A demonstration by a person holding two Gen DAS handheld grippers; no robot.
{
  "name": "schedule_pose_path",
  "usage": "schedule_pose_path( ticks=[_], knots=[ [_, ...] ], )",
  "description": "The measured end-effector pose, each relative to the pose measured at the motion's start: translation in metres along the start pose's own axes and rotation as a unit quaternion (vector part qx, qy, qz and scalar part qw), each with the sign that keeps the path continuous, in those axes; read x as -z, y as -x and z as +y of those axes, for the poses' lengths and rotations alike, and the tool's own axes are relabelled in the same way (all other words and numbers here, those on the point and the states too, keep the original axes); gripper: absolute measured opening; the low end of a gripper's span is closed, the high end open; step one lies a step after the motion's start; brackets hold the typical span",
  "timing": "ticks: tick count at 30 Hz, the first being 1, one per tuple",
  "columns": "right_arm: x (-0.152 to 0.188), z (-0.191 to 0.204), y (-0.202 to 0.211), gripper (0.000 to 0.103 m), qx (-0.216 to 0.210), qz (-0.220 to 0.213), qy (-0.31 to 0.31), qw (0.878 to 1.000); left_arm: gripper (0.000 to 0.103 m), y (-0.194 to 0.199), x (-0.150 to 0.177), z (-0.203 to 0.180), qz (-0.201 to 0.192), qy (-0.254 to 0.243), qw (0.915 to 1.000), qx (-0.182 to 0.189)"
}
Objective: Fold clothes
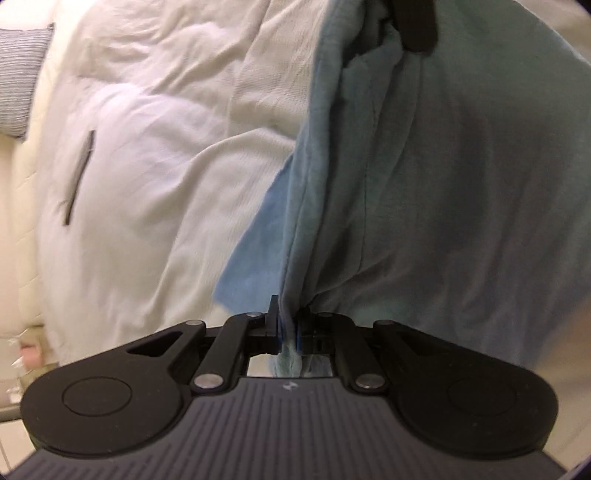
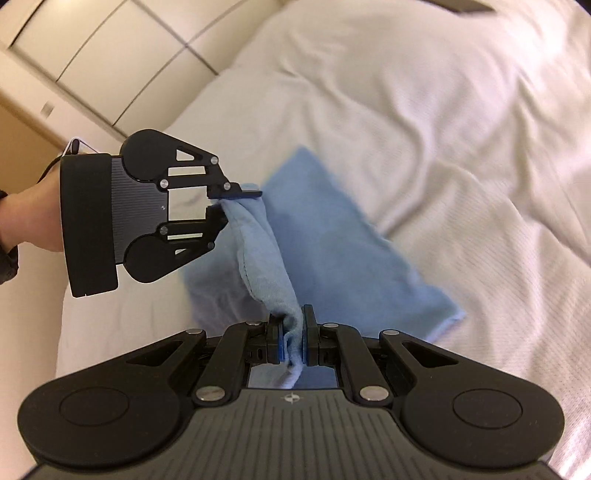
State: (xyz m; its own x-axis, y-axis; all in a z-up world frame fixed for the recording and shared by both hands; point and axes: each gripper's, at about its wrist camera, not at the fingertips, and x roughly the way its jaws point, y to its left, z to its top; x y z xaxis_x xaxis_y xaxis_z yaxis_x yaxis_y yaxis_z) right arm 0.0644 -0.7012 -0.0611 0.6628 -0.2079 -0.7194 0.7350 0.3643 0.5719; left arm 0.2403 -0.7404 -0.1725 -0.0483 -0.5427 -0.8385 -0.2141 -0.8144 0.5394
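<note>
A light blue garment [image 2: 332, 240] hangs between both grippers above the white bed; its lower part rests on the duvet. My left gripper [image 1: 290, 325] is shut on one edge of the garment [image 1: 424, 184]. It also shows in the right wrist view [image 2: 236, 205], at left, pinching the cloth. My right gripper [image 2: 291, 332] is shut on another edge of the same garment, and its black finger [image 1: 415, 27] shows at the top of the left wrist view. The cloth between the two grips is bunched and slack.
A white rumpled duvet [image 2: 424, 110] covers the bed. A striped pillow [image 1: 20, 74] lies at the far left. A dark slim object [image 1: 79, 177] lies on the duvet. Cream cabinet doors [image 2: 92, 48] stand beyond the bed's edge.
</note>
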Motion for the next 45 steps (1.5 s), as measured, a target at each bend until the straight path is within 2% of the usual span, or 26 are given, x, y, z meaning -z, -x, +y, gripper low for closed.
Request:
schedule_pose_path(
  ticks=[3,6,8,13,17,21,22,27,28,31,35,37,40,43,45],
  knots=[
    [-0.003,-0.022,-0.005,0.008,0.005,0.005,-0.018,1.000,0.009,-0.017,-0.008,0.003,0.004,0.004,0.9999,0.014],
    [-0.006,-0.040,-0.008,0.011,0.012,0.009,-0.047,0.999,0.020,-0.020,-0.010,0.003,0.003,0.017,0.9998,-0.001],
    [-0.006,-0.048,-0.008,0.022,0.019,0.011,-0.064,0.998,0.029,-0.016,-0.004,0.011,0.001,0.056,0.9984,-0.011],
    [0.005,-0.062,0.005,0.023,0.026,0.009,-0.095,0.995,0.031,-0.004,0.018,0.032,-0.005,0.162,0.9864,-0.028],
    [0.009,-0.067,0.009,0.023,0.027,0.007,-0.102,0.994,0.033,-0.001,0.040,0.042,0.002,0.247,0.9689,-0.018],
    [0.009,-0.070,0.005,0.023,0.031,0.000,-0.103,0.994,0.033,-0.003,0.054,0.055,-0.004,0.345,0.9387,-0.001],
    [0.008,-0.071,0.004,0.019,0.034,0.000,-0.098,0.995,0.033,-0.005,0.056,0.058,-0.006,0.366,0.9304,0.003],
    [0.007,-0.074,0.002,0.015,0.041,-0.008,-0.105,0.994,0.034,-0.025,0.055,0.069,0.001,0.423,0.9061,0.007],
    [0.008,-0.075,0.003,0.014,0.044,-0.010,-0.107,0.993,0.035,-0.026,0.055,0.070,0.004,0.429,0.9033,0.005],
    [0.008,-0.075,0.003,0.010,0.055,-0.015,-0.110,0.992,0.035,-0.028,0.056,0.072,0.013,0.442,0.8970,-0.001],
    [0.008,-0.072,0.010,0.016,0.068,-0.030,-0.112,0.991,0.036,-0.030,0.058,0.075,0.026,0.459,0.8880,-0.009],
    [0.007,-0.066,0.014,0.021,0.076,-0.040,-0.100,0.991,0.036,-0.021,0.060,0.072,0.027,0.452,0.8915,-0.016],
    [0.003,-0.053,0.011,0.021,0.067,-0.044,-0.068,0.995,0.036,-0.003,0.060,0.063,0.022,0.442,0.8965,-0.023],
    [-0.002,-0.039,0.003,0.021,0.050,-0.043,-0.033,0.997,0.035,0.011,0.054,0.052,-0.015,0.454,0.8906,-0.003],
    [-0.005,-0.030,-0.002,0.021,0.039,-0.042,-0.010,0.998,0.035,0.011,0.042,0.044,-0.029,0.452,0.8915,0.023]
  ],
)
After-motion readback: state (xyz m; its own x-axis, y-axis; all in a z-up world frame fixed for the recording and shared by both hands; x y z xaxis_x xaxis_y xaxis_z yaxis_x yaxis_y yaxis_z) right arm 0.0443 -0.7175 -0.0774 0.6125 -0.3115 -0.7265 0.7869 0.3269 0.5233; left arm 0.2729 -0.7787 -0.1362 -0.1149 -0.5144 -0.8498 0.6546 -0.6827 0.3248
